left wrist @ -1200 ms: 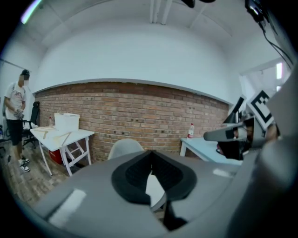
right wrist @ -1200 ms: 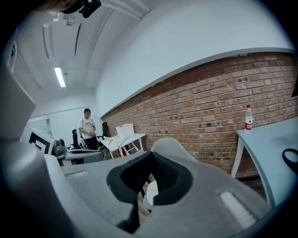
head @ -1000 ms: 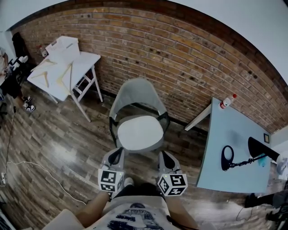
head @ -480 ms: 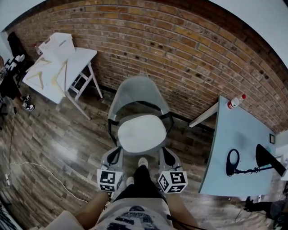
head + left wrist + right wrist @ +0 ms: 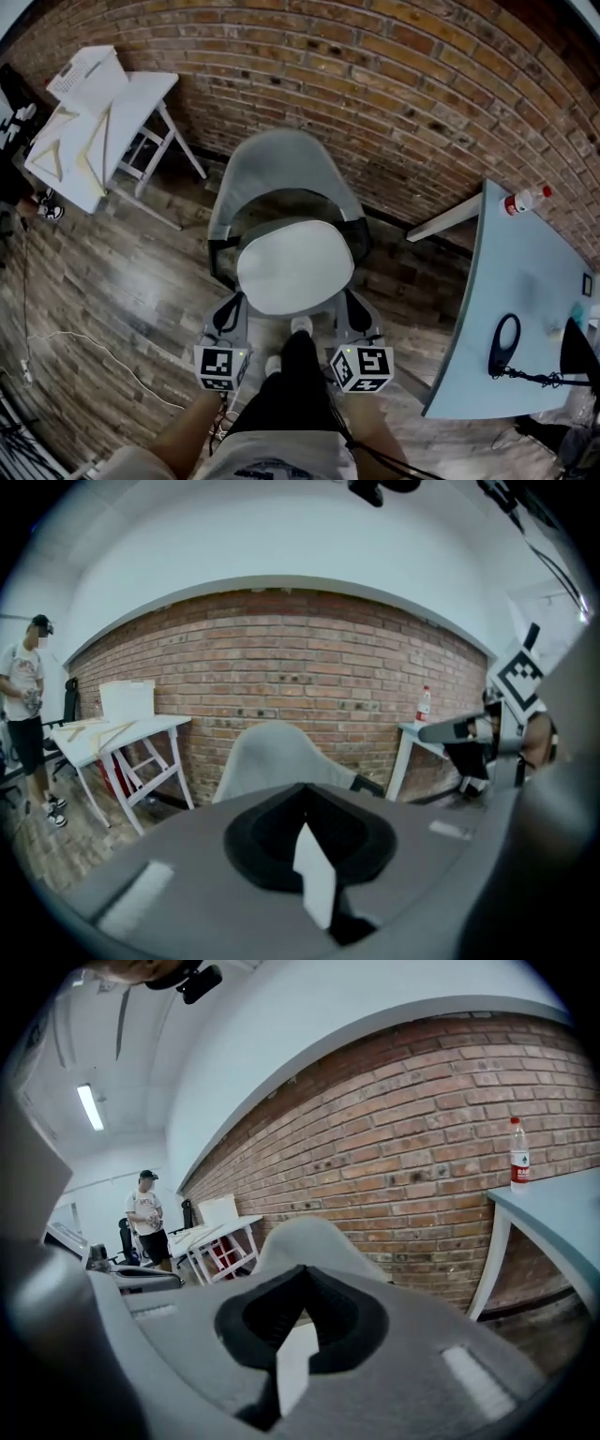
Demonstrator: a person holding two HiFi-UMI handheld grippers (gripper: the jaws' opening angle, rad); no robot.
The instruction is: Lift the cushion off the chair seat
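Item: cushion [image 5: 293, 265]. Pale, rounded-off oval, smooth matte cover, lying flat on the seat of the chair [image 5: 281, 164] and covering nearly all of it; not lifted yet. Chair: moulded grey shell w/ tall curved back, dark frame pieces at both sides, looks like rigid plastic. Tools: left hand-held gripper [image 5: 234, 305] and right hand-held gripper [image 5: 350, 298], grey bodies, black inner pads, marker cubes at rear. Both sit at the seat's front edge, one per front corner, tips just beside the cushion rim; contact can't be confirmed. Jaw state: both pairs brought together, tips meeting, nothing caught between them in either gripper's own view. Step in hand (est.): pre-grasp, tools placed but no hold taken. Next move prob. calls for parting both jaw pairs, working one jaw under the front rim at each corner, closing, then raising both sides evenly. Handling (est.): likely soft and light; could sag mid-span or slip if only a thin edge is pinched. Surroundings: brick wall [image 5: 394, 84], wood-plank floor [image 5: 112, 300], white table [image 5: 141, 98] w/ wooden hangers [image 5: 80, 150] at left, pale-blue table [image 5: 525, 309] w/ bottle [image 5: 525, 200] at right.
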